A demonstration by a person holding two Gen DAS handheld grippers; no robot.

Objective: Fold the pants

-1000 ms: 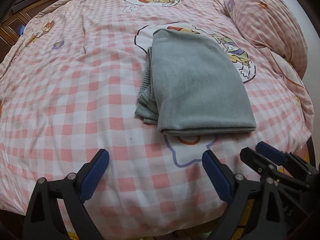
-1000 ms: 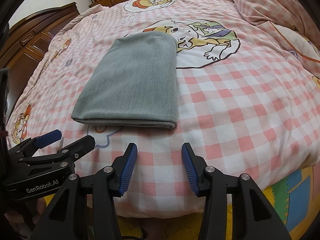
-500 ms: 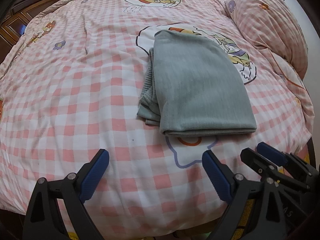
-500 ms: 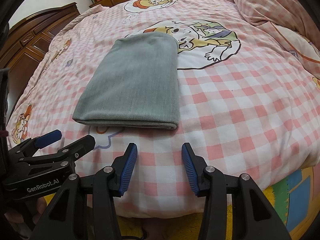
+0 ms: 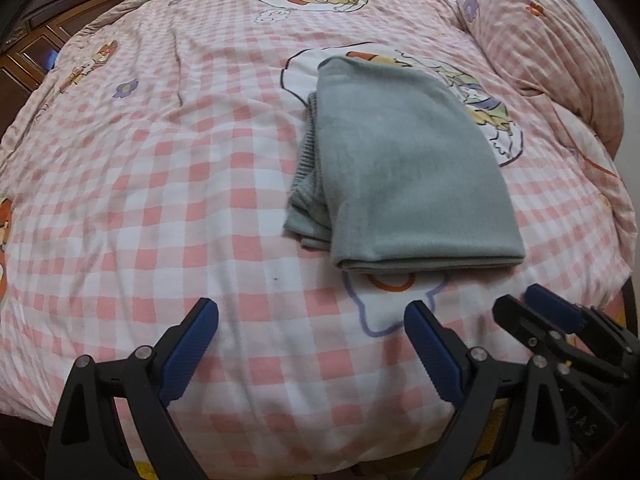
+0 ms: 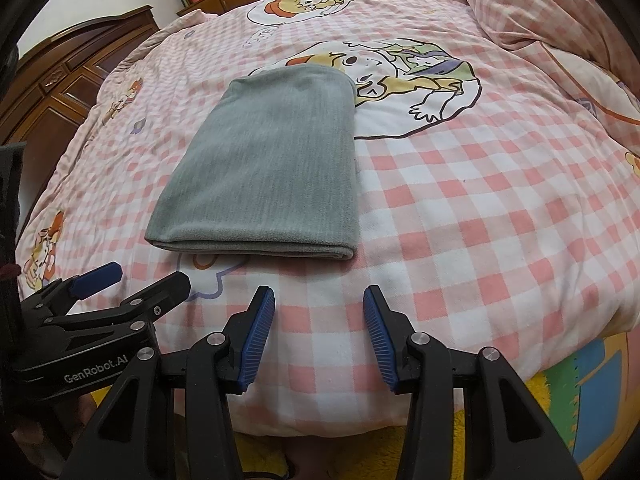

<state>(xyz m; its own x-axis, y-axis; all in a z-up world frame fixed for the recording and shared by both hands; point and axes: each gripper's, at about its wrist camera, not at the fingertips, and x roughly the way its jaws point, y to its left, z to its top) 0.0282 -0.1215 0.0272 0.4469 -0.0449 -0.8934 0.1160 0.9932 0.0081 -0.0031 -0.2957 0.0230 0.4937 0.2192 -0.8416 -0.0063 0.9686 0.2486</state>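
Grey-green pants (image 5: 404,168) lie folded into a flat rectangle on the pink checked bed cover (image 5: 160,184); ribbed lower layers stick out along the left side in the left wrist view. They also show in the right wrist view (image 6: 268,172). My left gripper (image 5: 312,320) is open and empty, near the bed's front edge, short of the pants. My right gripper (image 6: 319,308) is open and empty, just in front of the pants' near folded edge. Each gripper shows in the other's view: the right one (image 5: 536,312) and the left one (image 6: 132,280).
A pink checked pillow (image 5: 552,40) lies at the bed's right. Dark wooden furniture (image 6: 60,88) stands along the left. Cartoon prints mark the cover (image 6: 400,76). A coloured floor mat (image 6: 592,380) shows below the bed's near edge at right.
Both views have shifted slightly; the pants sit a little lower in the frames. Both grippers stay open and empty. The pants have not moved on the bed.
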